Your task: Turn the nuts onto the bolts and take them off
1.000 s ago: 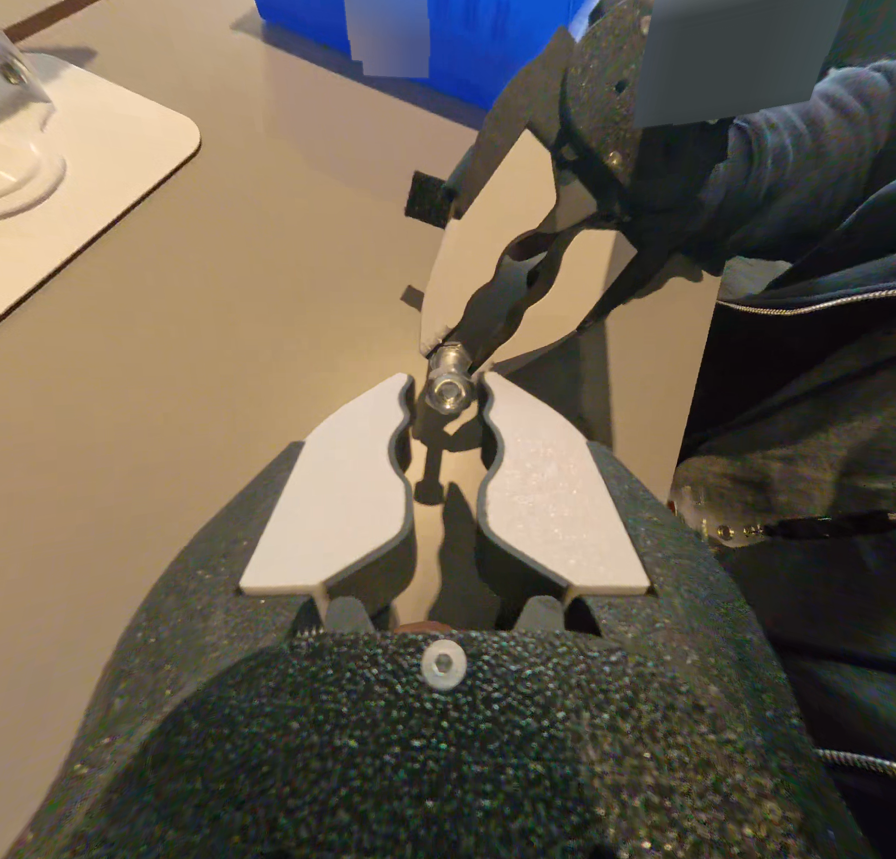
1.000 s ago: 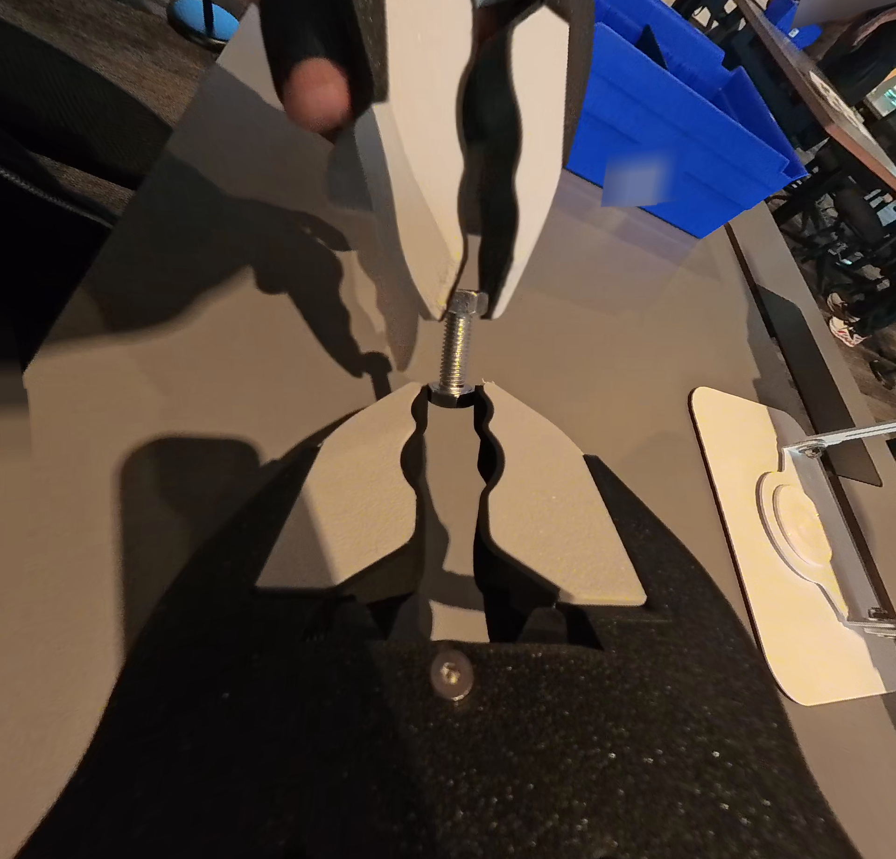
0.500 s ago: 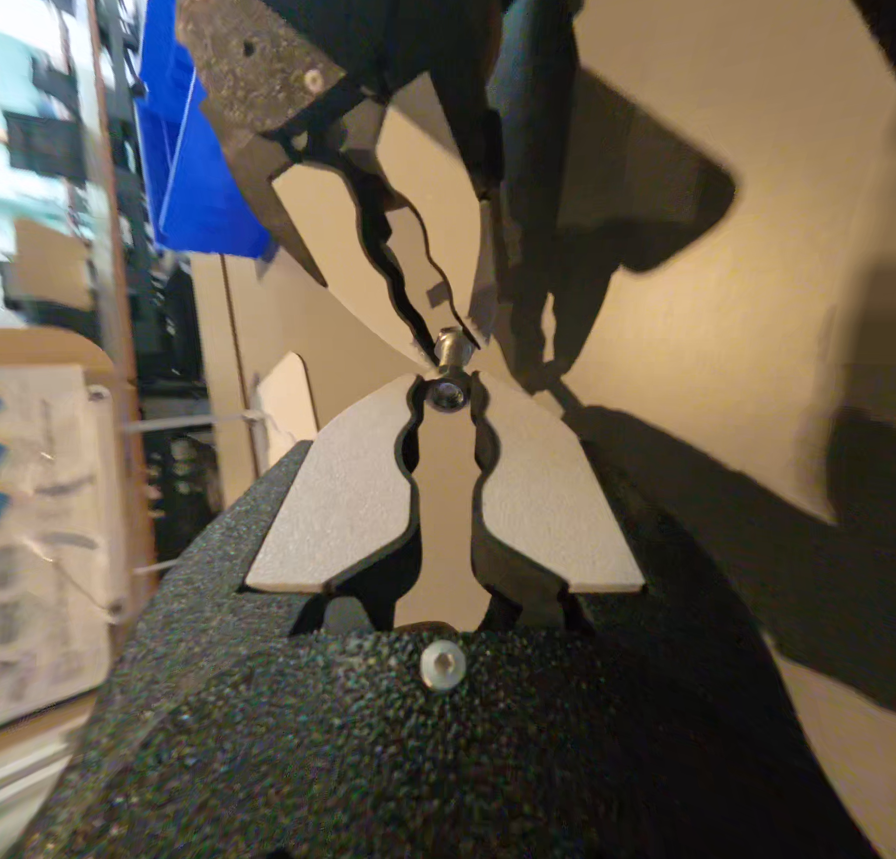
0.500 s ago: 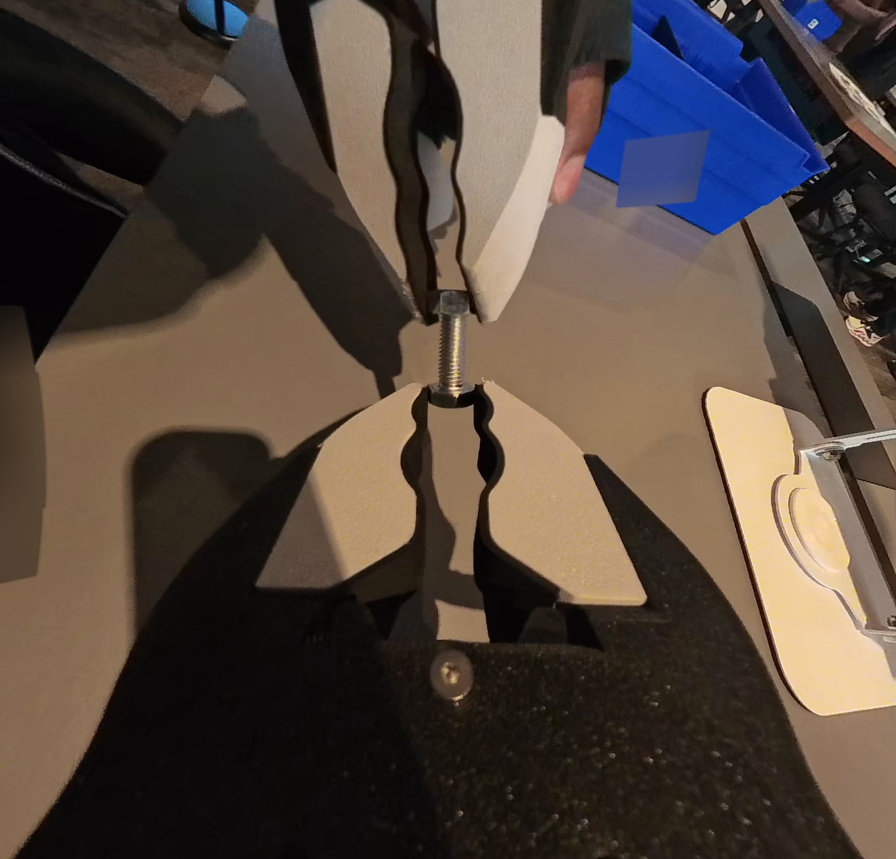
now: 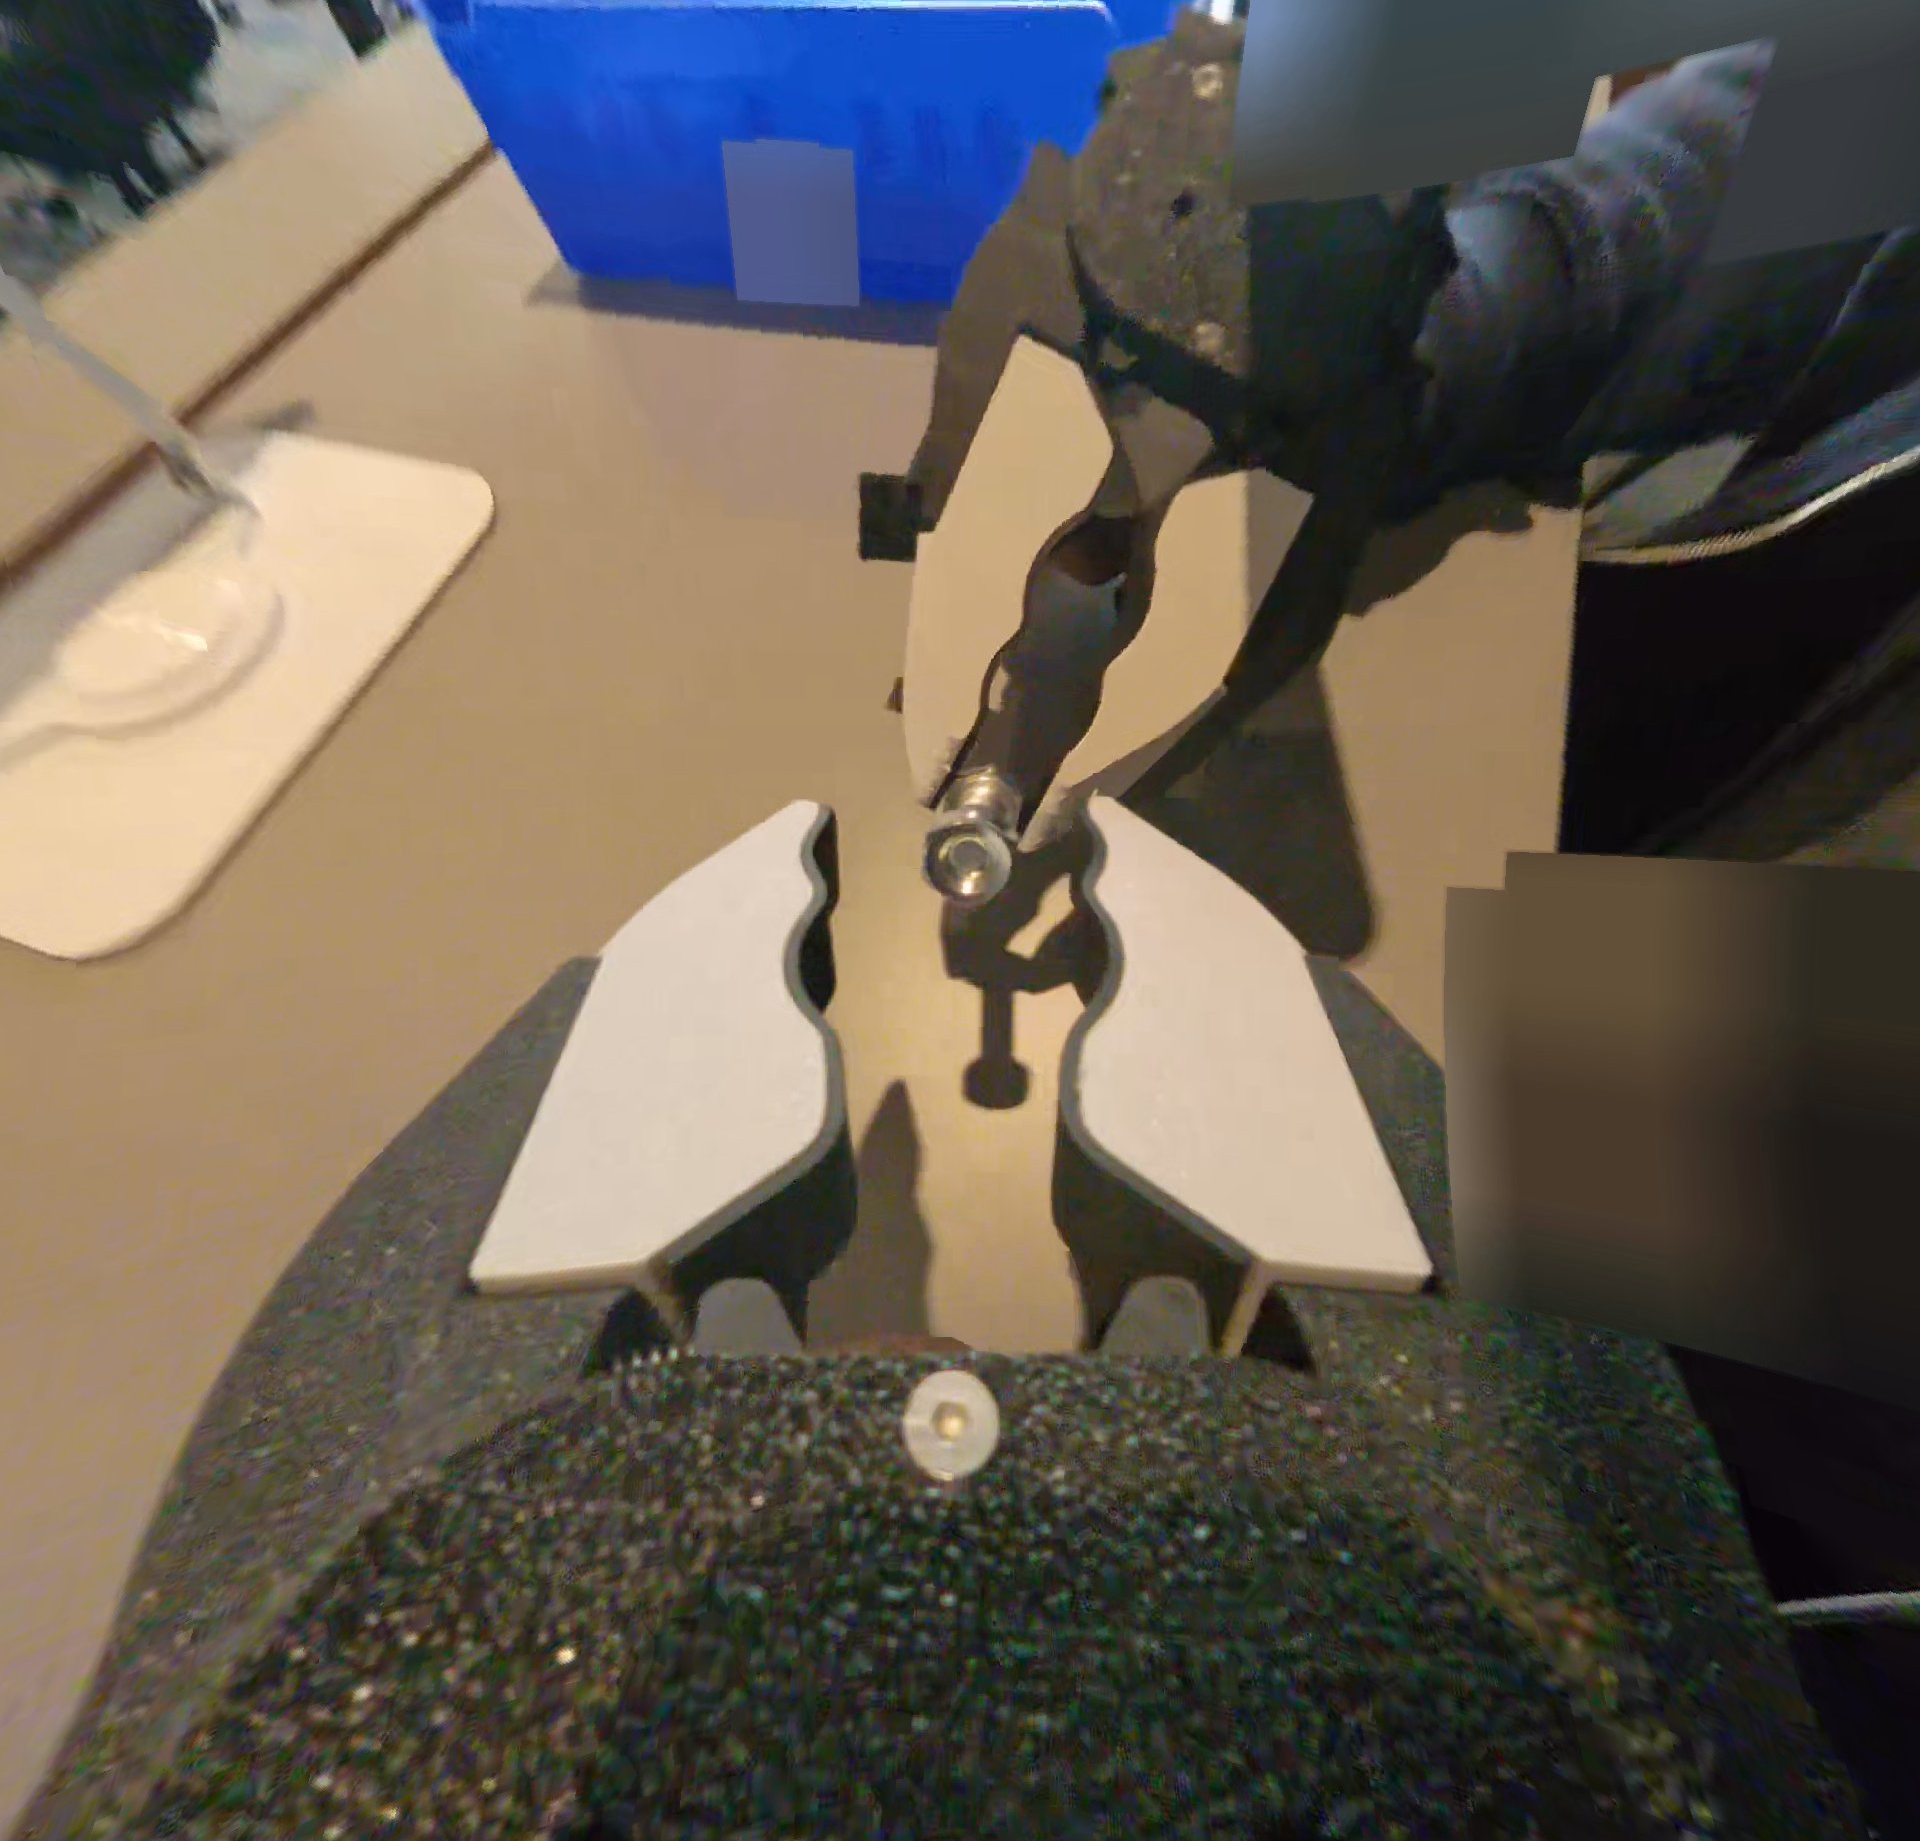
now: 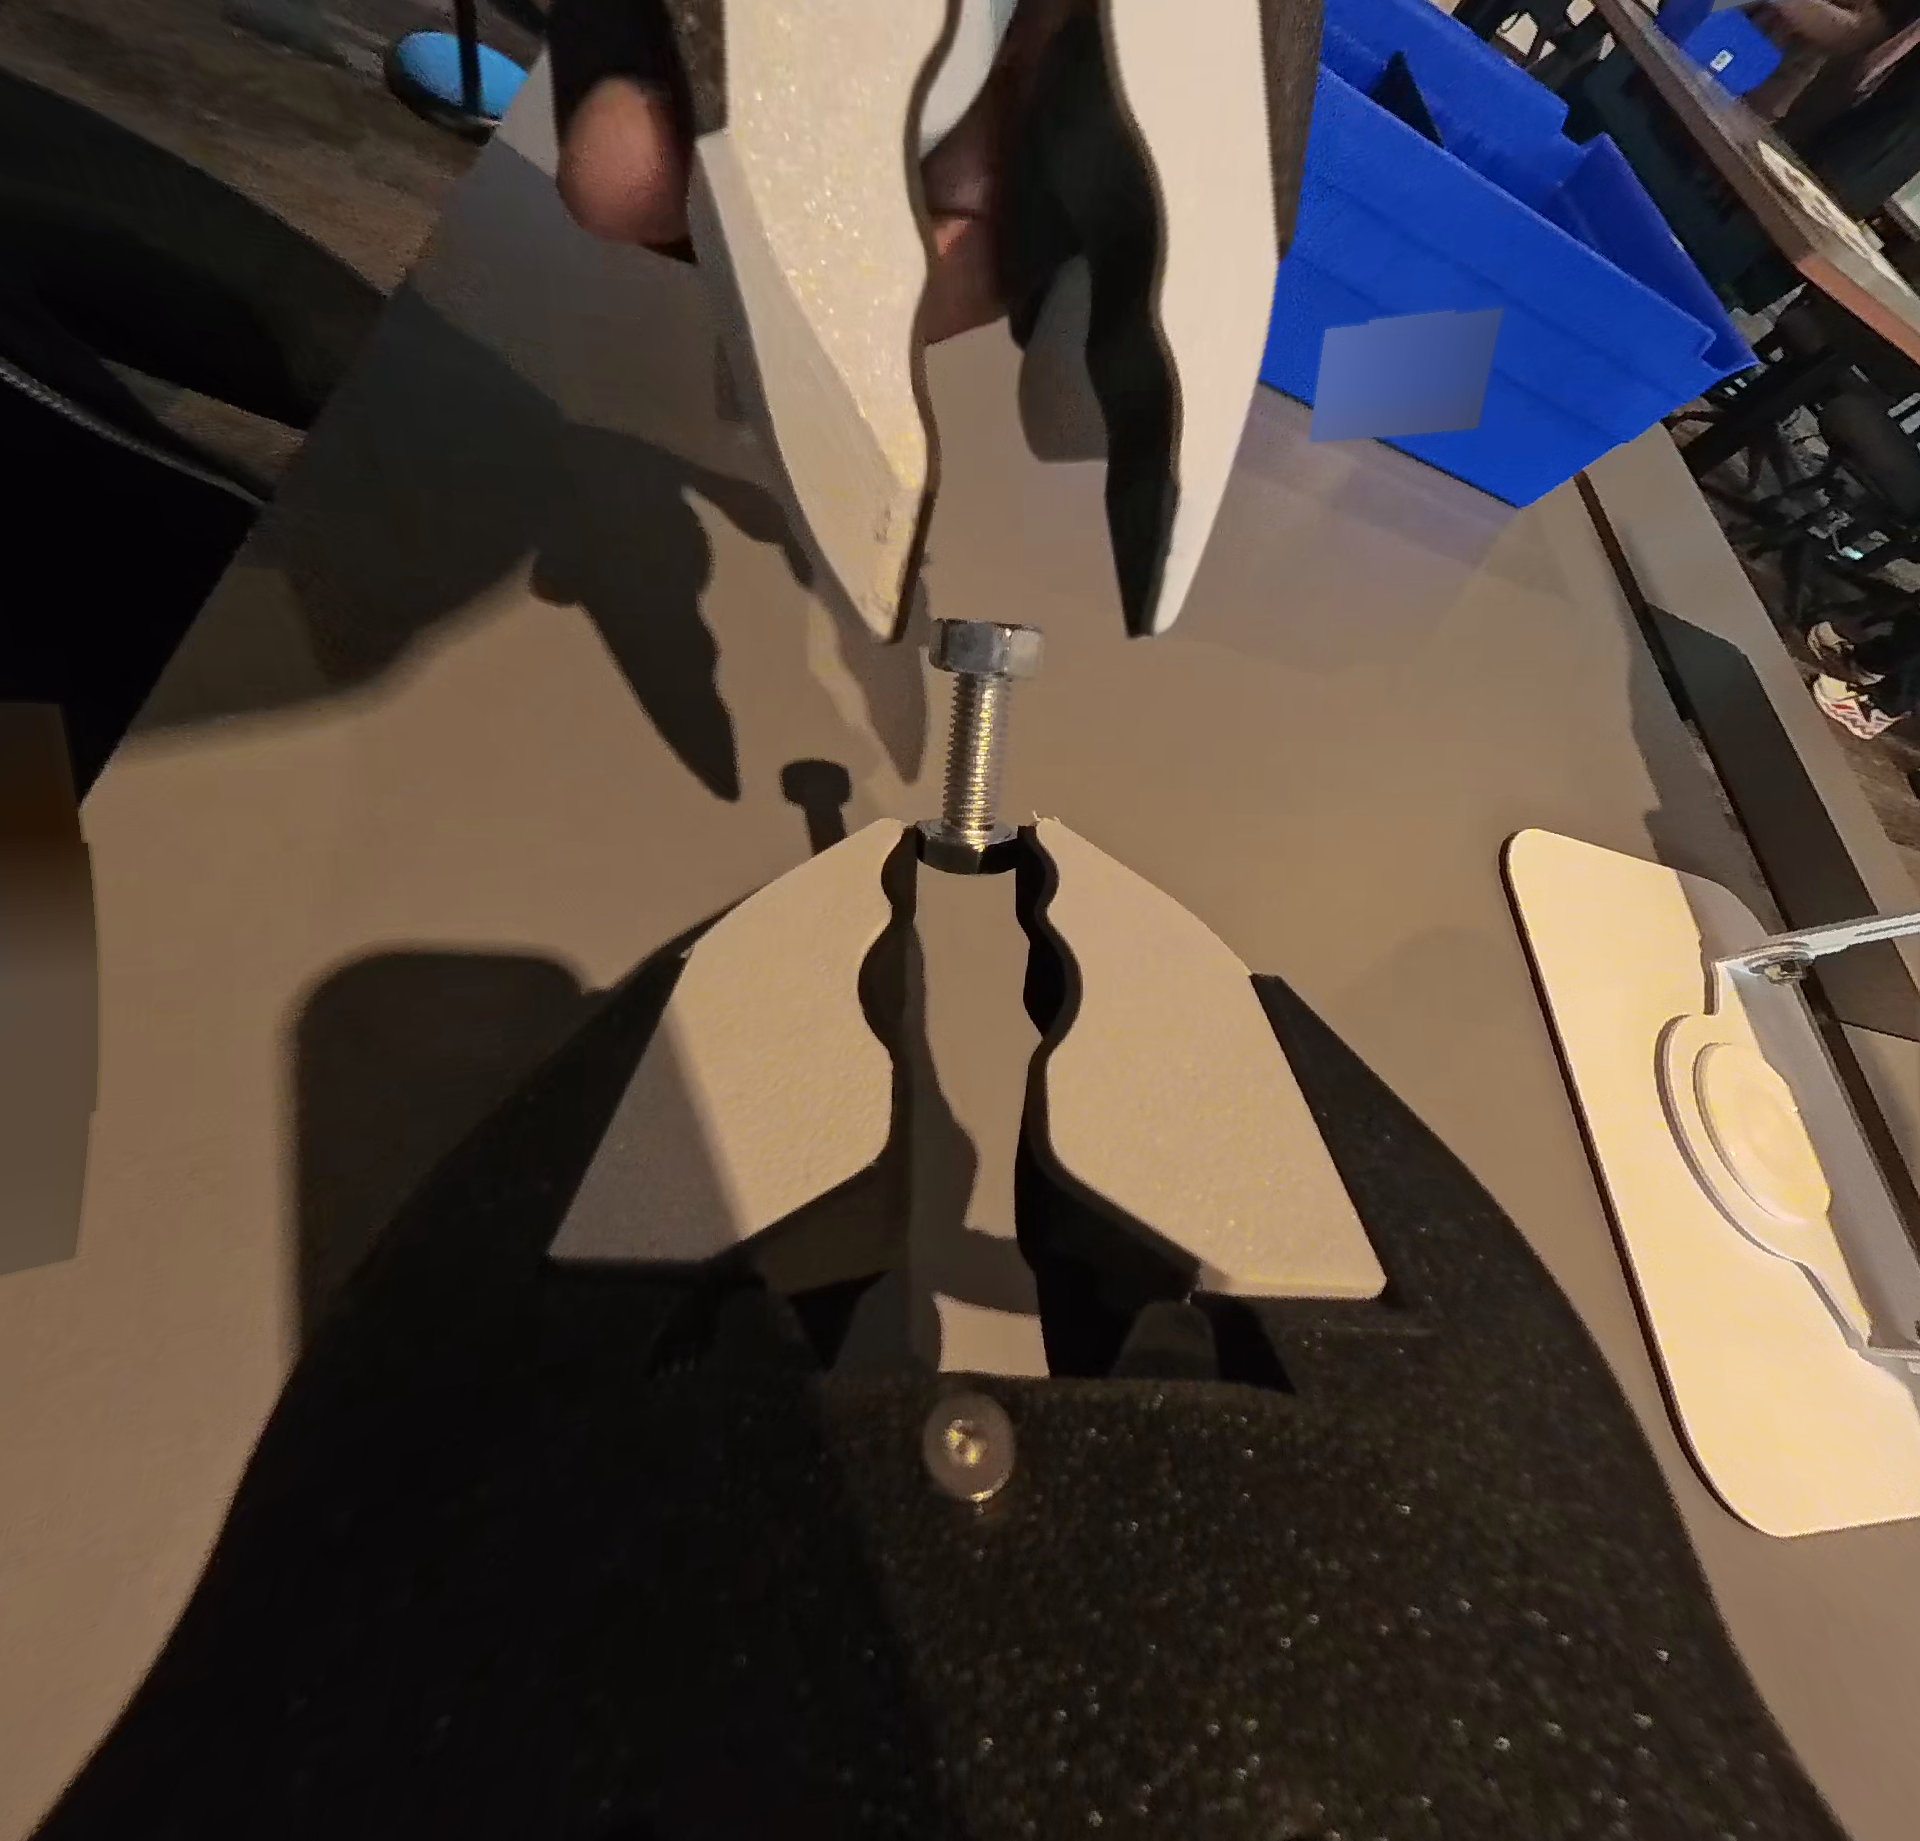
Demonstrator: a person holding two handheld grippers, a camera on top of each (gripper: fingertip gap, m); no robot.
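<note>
A silver bolt is held off the tan table, its hex head pointing away from my right gripper. My right gripper is shut on the nut at the bolt's threaded end. My left gripper is open, and its fingertips stand on either side of the bolt head without touching it. In the left wrist view the bolt head faces the camera between my spread fingers, with the right gripper behind it.
A blue bin stands at the back of the table and also shows in the right wrist view. A white pad with a clear stand lies to one side, also seen in the right wrist view. A person's dark sleeve is by the right gripper. The grippers are tip to tip, or close to it.
My left gripper was shut on the bolt head and rolled around with it. It has now opened and let go of the head. The right gripper has kept its hold.
</note>
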